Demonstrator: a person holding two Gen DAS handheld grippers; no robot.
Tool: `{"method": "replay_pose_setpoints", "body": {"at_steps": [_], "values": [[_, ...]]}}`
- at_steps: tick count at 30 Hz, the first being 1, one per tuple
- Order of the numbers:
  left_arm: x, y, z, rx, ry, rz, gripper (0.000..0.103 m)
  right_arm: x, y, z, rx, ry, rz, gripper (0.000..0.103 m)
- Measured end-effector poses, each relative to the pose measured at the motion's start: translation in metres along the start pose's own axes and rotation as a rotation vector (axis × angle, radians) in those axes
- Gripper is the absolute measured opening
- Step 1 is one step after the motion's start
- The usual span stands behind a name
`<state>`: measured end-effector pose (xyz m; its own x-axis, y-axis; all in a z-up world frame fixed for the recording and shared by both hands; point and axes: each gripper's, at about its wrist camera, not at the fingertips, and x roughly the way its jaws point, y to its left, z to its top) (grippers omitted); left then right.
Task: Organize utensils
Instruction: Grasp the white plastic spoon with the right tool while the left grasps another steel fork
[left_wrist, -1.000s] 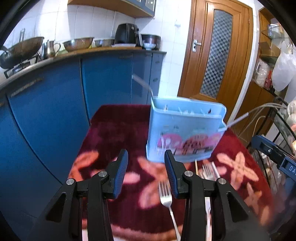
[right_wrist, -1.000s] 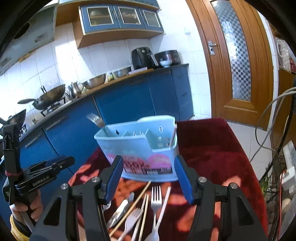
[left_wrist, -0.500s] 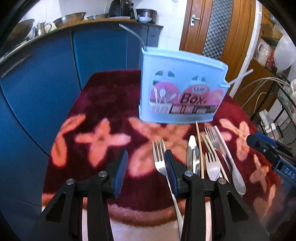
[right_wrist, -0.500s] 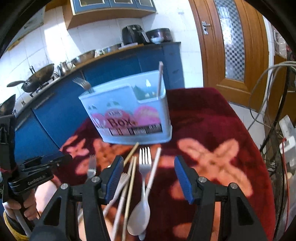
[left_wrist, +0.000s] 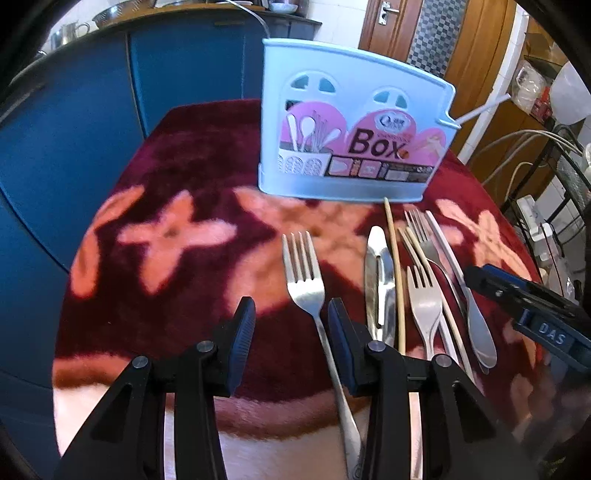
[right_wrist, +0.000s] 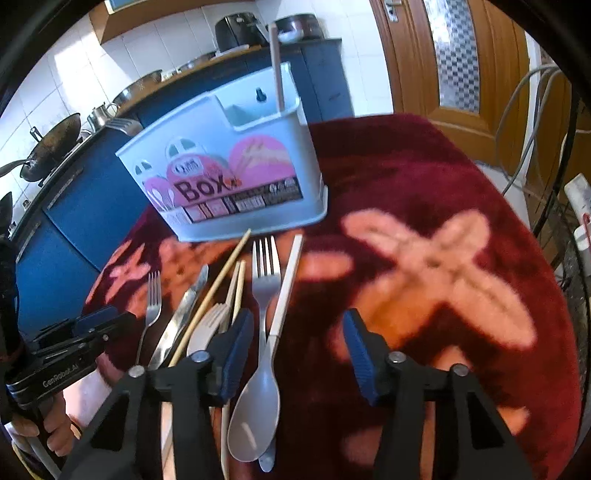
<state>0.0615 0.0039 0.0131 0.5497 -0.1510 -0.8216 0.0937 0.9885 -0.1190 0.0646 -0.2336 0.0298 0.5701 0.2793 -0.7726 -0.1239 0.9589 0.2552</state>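
Utensils, loose on the red cloth (left_wrist: 207, 155) before the blue box (left_wrist: 351, 125): nearest fork (left_wrist: 304, 280) lay lengthwise, apparently just ahead of the left gripper (left_wrist: 291, 321), jaws apart and empty; right gripper (right_wrist: 297, 332), jaws just narrowed, empty.

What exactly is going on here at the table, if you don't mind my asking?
A person is sorting cutlery with a handheld claw in each hand. The left claw hangs open over a lone steel fork. The right claw is open over a spoon, its jaws having just narrowed. Neither holds anything. Loose forks, a knife and chopsticks lie before the blue utensil box.
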Motion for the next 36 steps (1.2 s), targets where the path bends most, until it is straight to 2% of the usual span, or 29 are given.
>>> {"method": "replay_pose_setpoints", "body": {"at_steps": [9, 21, 23, 24, 36], "values": [[0.014, -0.008, -0.004, 0.029, 0.041, 0.023, 0.042, 0.008, 0.006, -0.002, -0.051, 0.027, -0.047, 0.045], [0.018, -0.013, -0.003, 0.056, 0.039, 0.054, 0.041, 0.011, 0.003, -0.001, -0.057, 0.028, -0.049, 0.043], [0.018, -0.013, -0.003, 0.061, 0.039, 0.056, 0.041, 0.011, 0.004, -0.001, -0.063, 0.03, -0.054, 0.04], [0.018, -0.012, -0.003, 0.063, 0.038, 0.058, 0.041, 0.012, 0.004, -0.001, -0.071, 0.033, -0.066, 0.036], [0.019, -0.015, -0.003, 0.079, 0.049, 0.058, 0.039, 0.012, 0.004, 0.0, -0.115, 0.051, -0.059, 0.029]]}}
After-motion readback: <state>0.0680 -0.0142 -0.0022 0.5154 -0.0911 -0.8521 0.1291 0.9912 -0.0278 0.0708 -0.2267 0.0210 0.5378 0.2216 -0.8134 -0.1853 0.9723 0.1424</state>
